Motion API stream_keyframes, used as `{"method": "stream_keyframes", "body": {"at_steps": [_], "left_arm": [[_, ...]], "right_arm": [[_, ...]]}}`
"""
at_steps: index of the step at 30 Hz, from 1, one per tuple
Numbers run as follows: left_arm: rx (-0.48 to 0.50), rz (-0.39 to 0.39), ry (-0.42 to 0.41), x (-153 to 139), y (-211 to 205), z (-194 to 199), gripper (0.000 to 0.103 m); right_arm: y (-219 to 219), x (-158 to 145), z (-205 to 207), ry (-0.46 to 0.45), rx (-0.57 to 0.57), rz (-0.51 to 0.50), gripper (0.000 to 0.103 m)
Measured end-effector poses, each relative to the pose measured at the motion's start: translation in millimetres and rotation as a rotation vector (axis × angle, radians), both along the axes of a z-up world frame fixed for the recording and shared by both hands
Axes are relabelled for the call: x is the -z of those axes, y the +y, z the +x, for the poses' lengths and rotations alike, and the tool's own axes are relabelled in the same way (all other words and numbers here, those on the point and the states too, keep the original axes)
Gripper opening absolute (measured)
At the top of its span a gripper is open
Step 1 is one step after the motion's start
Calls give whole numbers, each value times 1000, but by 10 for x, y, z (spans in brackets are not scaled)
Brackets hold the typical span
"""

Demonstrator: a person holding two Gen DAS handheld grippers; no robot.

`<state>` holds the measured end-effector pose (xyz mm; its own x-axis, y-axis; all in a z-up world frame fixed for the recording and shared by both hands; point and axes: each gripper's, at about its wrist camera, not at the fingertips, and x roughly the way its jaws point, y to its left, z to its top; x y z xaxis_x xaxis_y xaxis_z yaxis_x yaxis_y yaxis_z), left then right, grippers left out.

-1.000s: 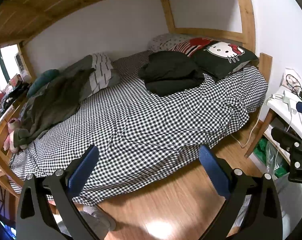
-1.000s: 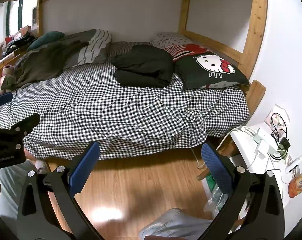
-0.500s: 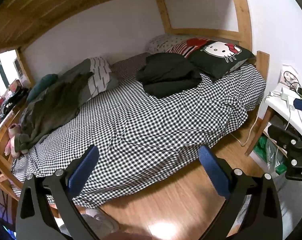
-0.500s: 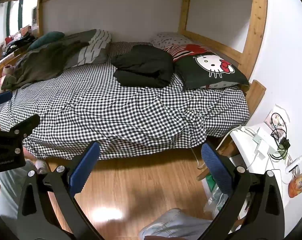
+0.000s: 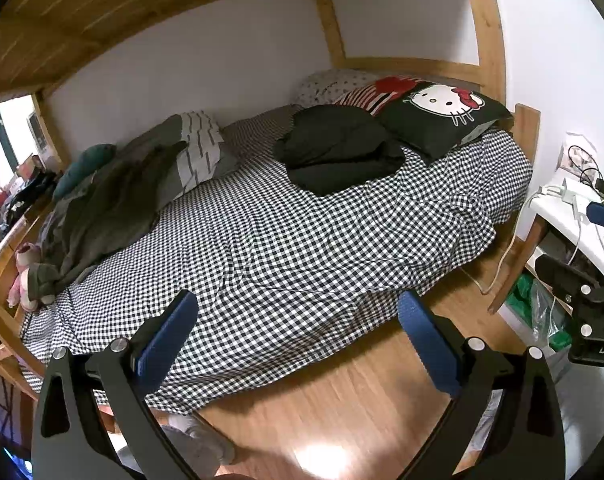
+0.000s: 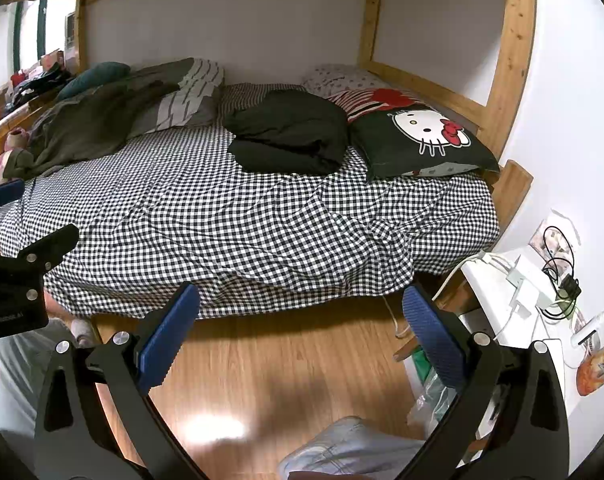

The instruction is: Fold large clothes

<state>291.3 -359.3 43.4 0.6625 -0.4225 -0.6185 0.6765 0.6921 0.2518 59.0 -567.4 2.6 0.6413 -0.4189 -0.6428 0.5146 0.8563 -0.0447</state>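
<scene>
A dark olive garment (image 5: 110, 208) (image 6: 86, 132) lies spread and rumpled at the left end of the checked bed (image 5: 294, 248) (image 6: 230, 216). A black folded garment (image 5: 338, 148) (image 6: 290, 136) rests near the pillows. My left gripper (image 5: 298, 316) hangs open above the bed's near edge, nothing between its blue pads. My right gripper (image 6: 302, 308) is open too, over the wooden floor by the bed's edge. Each gripper shows at the side of the other's view. Both are well short of either garment.
A black cat-print pillow (image 6: 422, 140), a striped pillow (image 5: 198, 152) and a teal cushion (image 6: 98, 74) lie on the bed. Wooden bunk posts (image 6: 510, 56) frame it. A white side table (image 6: 534, 300) with cables stands at the right. A person's legs (image 6: 350, 452) are below.
The left gripper's view has tilted and drifted slightly, so the bed sits a little lower and nearer. The right gripper has barely moved. Both stay open.
</scene>
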Motion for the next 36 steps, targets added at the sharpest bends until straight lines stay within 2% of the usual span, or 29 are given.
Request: {"method": "stream_keyframes", "body": {"at_steps": [36], "left_arm": [[-18,1,0,-13,15,15,99]], "right_arm": [[-9,-15,-1,-4,-3,1,100]]}}
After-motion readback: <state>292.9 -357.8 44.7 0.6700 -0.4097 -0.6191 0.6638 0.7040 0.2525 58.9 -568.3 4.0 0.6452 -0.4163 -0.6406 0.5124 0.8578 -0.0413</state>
